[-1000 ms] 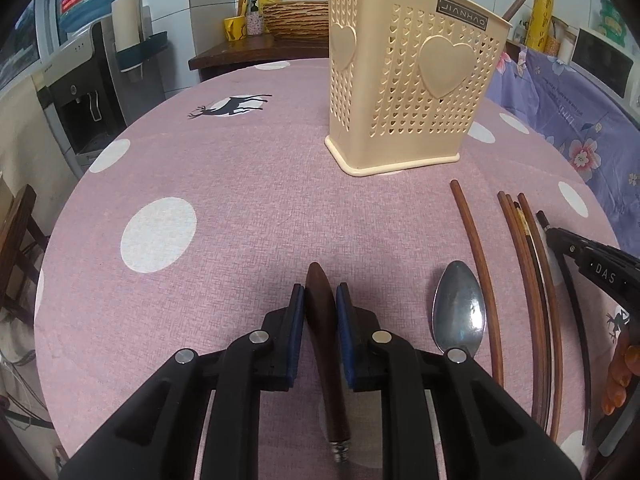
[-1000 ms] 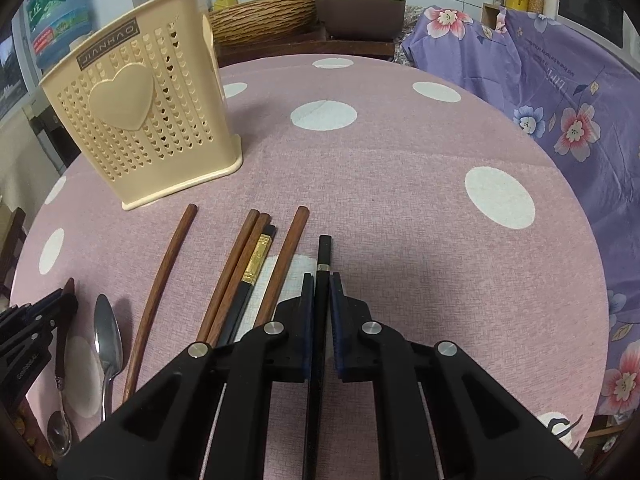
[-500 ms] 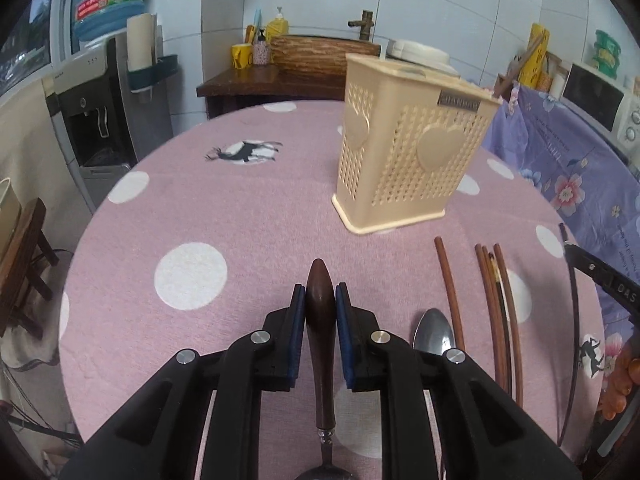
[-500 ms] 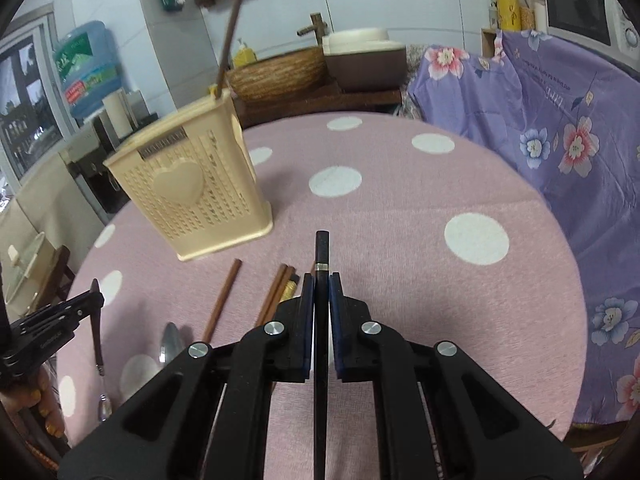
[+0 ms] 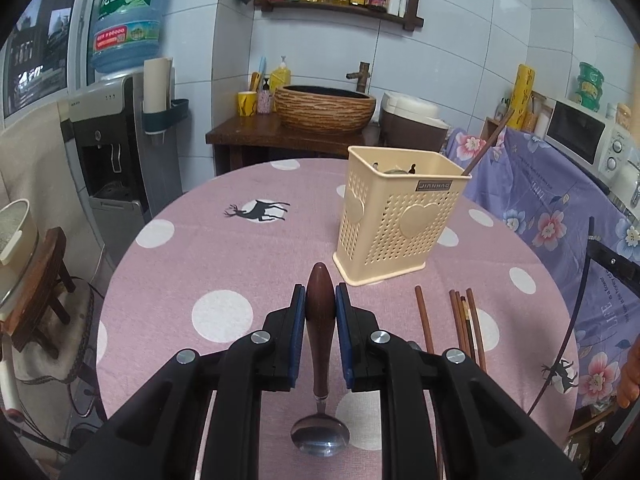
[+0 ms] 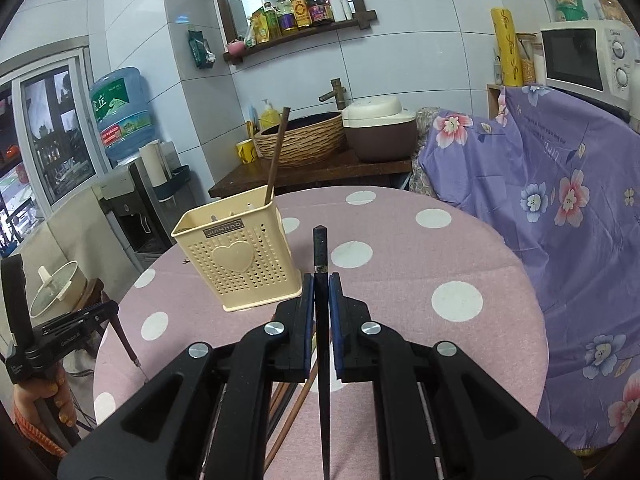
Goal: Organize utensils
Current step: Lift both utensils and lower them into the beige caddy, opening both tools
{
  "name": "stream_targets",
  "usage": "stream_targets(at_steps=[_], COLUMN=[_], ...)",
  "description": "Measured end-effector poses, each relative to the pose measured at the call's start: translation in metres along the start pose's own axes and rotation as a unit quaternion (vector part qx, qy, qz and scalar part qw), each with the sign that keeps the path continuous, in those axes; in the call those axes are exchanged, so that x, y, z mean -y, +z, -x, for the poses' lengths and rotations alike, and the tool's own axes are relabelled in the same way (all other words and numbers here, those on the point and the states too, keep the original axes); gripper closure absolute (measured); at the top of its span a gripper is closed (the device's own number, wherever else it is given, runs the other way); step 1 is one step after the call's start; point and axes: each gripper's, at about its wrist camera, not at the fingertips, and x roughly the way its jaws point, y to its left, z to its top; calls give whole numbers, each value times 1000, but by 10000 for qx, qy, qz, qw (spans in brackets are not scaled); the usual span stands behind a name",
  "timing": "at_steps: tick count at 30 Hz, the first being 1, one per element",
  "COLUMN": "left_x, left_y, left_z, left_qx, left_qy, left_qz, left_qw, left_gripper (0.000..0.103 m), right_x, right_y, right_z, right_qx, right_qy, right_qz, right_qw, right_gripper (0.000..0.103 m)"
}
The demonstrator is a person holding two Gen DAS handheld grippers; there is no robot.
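Centrally, a pink dotted table [image 5: 248, 248] carries a cream basket [image 5: 394, 216] holding a chopstick [image 6: 276, 156]; nearby, left gripper [image 5: 320, 312] clamps a spoon [image 5: 319, 344], right gripper [image 6: 321, 304] a black chopstick [image 6: 321, 320].

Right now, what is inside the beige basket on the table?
One brown chopstick leans out of the beige basket. The left view shows dark utensil ends at its rim; the perforated walls hide what lies lower.

We record a cream holder [image 5: 394, 228] with heart motifs on a pink tablecloth [image 5: 224, 256] with white dots; purple floral cloth [image 6: 560, 184] beside the holder.
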Motion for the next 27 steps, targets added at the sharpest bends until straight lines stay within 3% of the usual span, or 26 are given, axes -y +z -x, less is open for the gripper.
stream_targets(at_steps=[27], left_x=[-4], left_y=[18], left_z=[9], left_qx=[267], left_qy=[-114], left_qz=[-80], left_qw=[9995], left_gripper=[87], right_x=[-18], right_y=[17], right_z=[8], right_qx=[104], right_qy=[67], right_qz=[349], right_qw=[9993], right_gripper=[95])
